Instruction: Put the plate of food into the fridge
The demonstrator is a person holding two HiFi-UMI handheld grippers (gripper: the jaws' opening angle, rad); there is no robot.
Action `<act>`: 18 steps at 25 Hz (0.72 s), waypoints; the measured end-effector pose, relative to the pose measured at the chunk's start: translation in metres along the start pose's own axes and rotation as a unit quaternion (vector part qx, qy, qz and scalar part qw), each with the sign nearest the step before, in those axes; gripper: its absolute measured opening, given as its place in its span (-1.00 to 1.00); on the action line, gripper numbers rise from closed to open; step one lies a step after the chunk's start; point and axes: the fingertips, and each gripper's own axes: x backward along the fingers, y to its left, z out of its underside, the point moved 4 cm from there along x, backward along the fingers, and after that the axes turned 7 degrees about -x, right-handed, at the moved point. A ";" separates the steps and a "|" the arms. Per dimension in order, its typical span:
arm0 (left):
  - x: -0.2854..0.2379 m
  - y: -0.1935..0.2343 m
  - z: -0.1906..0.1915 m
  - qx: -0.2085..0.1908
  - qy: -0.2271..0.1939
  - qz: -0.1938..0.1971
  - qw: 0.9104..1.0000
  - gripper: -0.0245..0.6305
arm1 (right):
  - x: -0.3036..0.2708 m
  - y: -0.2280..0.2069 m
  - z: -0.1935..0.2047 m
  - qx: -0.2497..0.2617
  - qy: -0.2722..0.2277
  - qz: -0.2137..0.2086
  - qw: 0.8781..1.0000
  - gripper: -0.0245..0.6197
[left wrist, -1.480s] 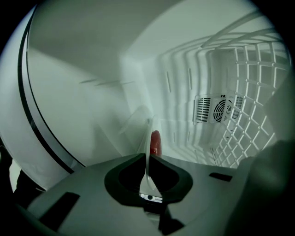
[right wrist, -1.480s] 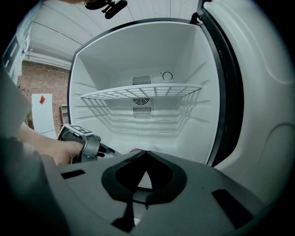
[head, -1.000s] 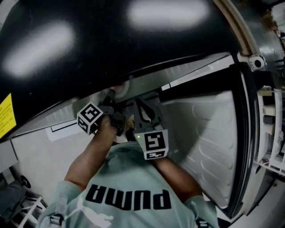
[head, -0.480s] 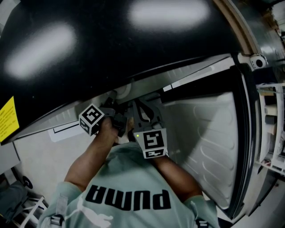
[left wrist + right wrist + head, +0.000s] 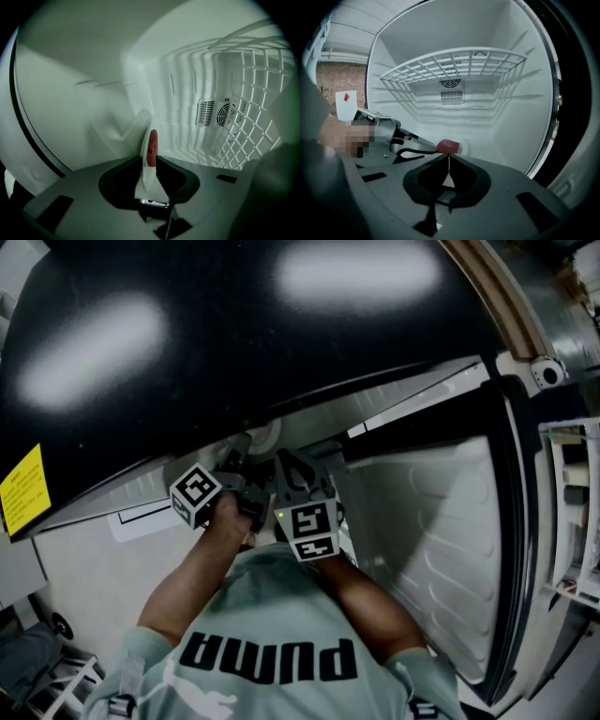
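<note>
White liner walls bound the fridge (image 5: 511, 108) compartment on L, R and rear. A dark seal band (image 5: 556, 93) marks the front edge on the R. The overhead limit is the wire rack (image 5: 450, 63). Below it we have open room across the full width. Bare floor runs from the plate (image 5: 146, 180) back to the rear wall, which carries the round fan grille (image 5: 450, 77) and slotted vent (image 5: 451, 96).

Plate position: inside the compartment, low, under the rack, just ahead of both claws, w/ a red food piece (image 5: 152, 147) on it. We cannot tell whether it rests on the floor.

Pose, head view: both forearms reach fwd side by side into the opening. The L hand (image 5: 230, 517) is wrapped round its handle.
- L claw (image 5: 148, 159): rolled onto its side, so the rack reads near-vertical in its own view.
- R claw (image 5: 448, 158): upright, tilted slightly down, tip just short of the plate.

Claw state:
- L claw: released. Its jaws have just been opening. The plate rim lies between them and does not look pinched.
- R claw: clenched. Jaws are together bar a hairline pale gap, w/ nothing gripped.

Qty: 1 plate, 1 food piece, 1 rack, 1 fan grille, 1 vent, 2 claws, 2 marker cubes (image 5: 195, 495) (image 5: 309, 531).
</note>
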 end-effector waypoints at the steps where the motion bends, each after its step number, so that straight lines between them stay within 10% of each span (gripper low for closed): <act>1: 0.000 0.000 0.000 -0.001 0.001 0.001 1.000 -0.65 | -0.003 0.002 0.002 0.002 0.003 -0.004 1.000 -0.91; 18: 0.002 -0.002 0.004 0.017 0.024 0.024 0.999 -0.48 | -0.031 0.007 0.038 0.027 0.050 -0.022 0.998 -0.90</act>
